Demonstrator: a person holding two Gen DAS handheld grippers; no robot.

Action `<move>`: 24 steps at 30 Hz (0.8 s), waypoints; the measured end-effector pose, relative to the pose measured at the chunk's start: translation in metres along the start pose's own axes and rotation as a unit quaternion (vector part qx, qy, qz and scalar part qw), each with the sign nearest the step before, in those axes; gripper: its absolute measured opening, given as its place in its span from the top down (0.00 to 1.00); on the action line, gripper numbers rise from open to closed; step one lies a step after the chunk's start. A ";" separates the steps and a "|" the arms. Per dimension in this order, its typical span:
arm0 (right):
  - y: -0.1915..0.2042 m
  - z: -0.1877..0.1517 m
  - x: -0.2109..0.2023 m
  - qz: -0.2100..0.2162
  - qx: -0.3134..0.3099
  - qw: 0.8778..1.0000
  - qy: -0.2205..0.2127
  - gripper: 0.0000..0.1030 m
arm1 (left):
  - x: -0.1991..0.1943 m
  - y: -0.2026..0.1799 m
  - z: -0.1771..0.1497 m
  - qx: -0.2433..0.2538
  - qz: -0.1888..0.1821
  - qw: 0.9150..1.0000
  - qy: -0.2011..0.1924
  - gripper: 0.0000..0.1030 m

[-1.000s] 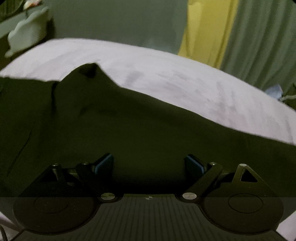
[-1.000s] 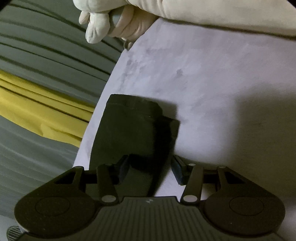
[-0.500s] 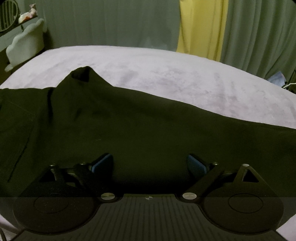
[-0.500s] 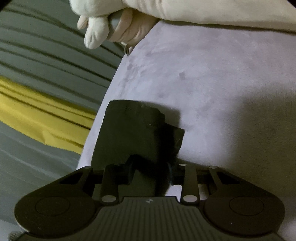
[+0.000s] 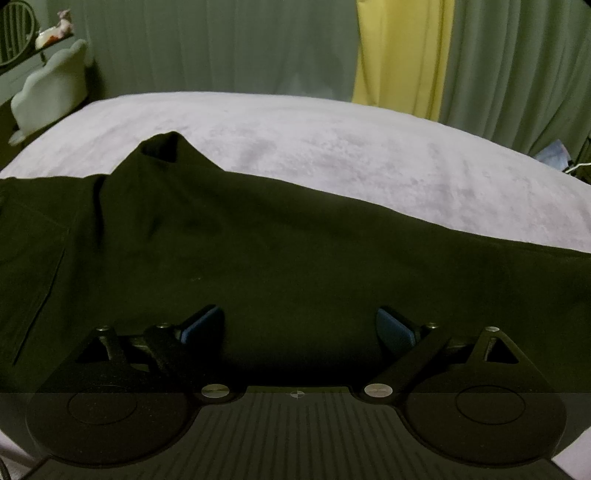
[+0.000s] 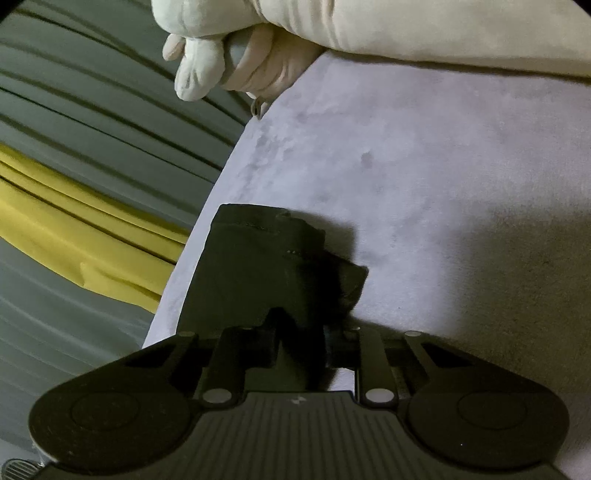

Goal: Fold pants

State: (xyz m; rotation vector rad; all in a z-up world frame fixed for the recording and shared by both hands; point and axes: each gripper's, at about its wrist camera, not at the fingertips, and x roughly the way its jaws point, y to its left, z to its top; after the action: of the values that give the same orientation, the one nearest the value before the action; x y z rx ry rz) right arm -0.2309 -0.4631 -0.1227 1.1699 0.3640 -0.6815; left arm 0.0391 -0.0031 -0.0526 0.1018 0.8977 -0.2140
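Two grippers | left gripper (image 5: 297, 325) spread wide over pants (image 5: 258, 258); right gripper (image 6: 299, 339) clenched on pants' hem

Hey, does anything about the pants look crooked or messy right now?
Yes. The pants have a peak poking up at the far edge, and the leg hems sit staggered, not flush.

We note a pale lilac plush bed cover (image 5: 332, 147) filling mid-frame. Behind it, grey-green pleated curtains (image 5: 221, 48) span the top, with a yellow curtain panel (image 5: 402, 55) upper right. At upper left sits a pale cloud-shaped cushion (image 5: 51, 92). In the right wrist view, a cream plush toy (image 6: 332, 33) lies along the top edge.
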 end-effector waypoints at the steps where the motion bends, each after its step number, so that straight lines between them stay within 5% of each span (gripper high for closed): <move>1: 0.000 0.000 0.000 -0.001 0.000 1.000 -0.001 0.81 | 0.000 0.000 0.000 0.000 0.000 1.000 0.000 0.07; 6: 0.008 -0.003 -0.005 -0.014 -0.023 1.000 -0.014 0.85 | -0.001 0.001 0.000 -0.003 -0.002 1.000 -0.001 0.07; 12: 0.060 -0.020 -0.034 -0.021 -0.147 0.986 -0.072 0.92 | -0.004 0.005 0.000 -0.018 -0.017 1.000 -0.007 0.09; 16: 0.112 -0.051 -0.053 0.022 -0.243 0.965 -0.092 0.93 | -0.007 0.010 0.001 -0.039 -0.043 0.998 -0.015 0.11; 19: 0.151 -0.096 -0.058 0.054 -0.332 0.938 -0.086 0.91 | -0.010 0.013 0.002 -0.051 -0.069 0.996 -0.022 0.11; 24: 0.183 -0.185 -0.037 0.100 -0.444 0.891 0.006 0.90 | -0.017 0.011 0.001 -0.052 -0.103 0.993 -0.035 0.11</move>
State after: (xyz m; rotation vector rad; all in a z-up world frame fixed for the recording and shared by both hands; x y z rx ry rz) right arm -0.1232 -0.2392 -0.0372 0.3229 0.4861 -0.2548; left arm 0.0319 0.0097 -0.0390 -0.0953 0.8487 -0.3611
